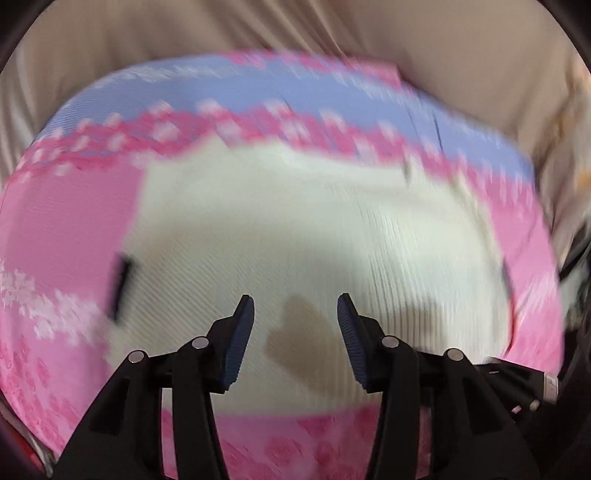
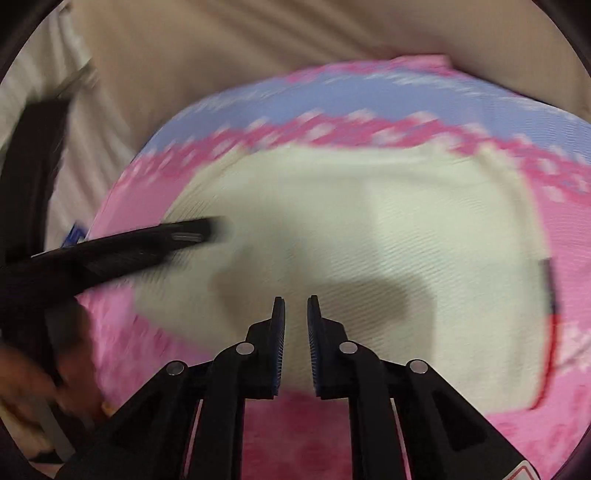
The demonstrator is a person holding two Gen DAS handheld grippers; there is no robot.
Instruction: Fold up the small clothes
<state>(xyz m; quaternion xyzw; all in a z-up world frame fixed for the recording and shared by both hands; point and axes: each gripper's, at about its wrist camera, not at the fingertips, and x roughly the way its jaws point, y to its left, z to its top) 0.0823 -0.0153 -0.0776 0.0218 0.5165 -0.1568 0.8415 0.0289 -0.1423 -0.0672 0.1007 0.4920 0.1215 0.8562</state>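
A small knitted garment (image 1: pixel 295 221) lies flat on the bedding, with a cream middle panel, pink patterned borders and a light blue band at its far edge. A brownish heart-shaped patch (image 1: pixel 295 343) shows on the cream panel. My left gripper (image 1: pixel 294 299) hovers over that patch, open, with nothing between its blue pads. In the right wrist view my right gripper (image 2: pixel 296 300) hangs over the cream panel of the garment (image 2: pixel 351 221), its jaws nearly together and empty. The left gripper's fingers (image 2: pixel 177 236) reach in blurred from the left.
A creased beige sheet (image 1: pixel 258 29) lies under and beyond the garment, also seen as the beige sheet (image 2: pixel 258 37) in the right wrist view. A person's hand (image 2: pixel 29 376) shows at that view's lower left. Both pictures are motion-blurred.
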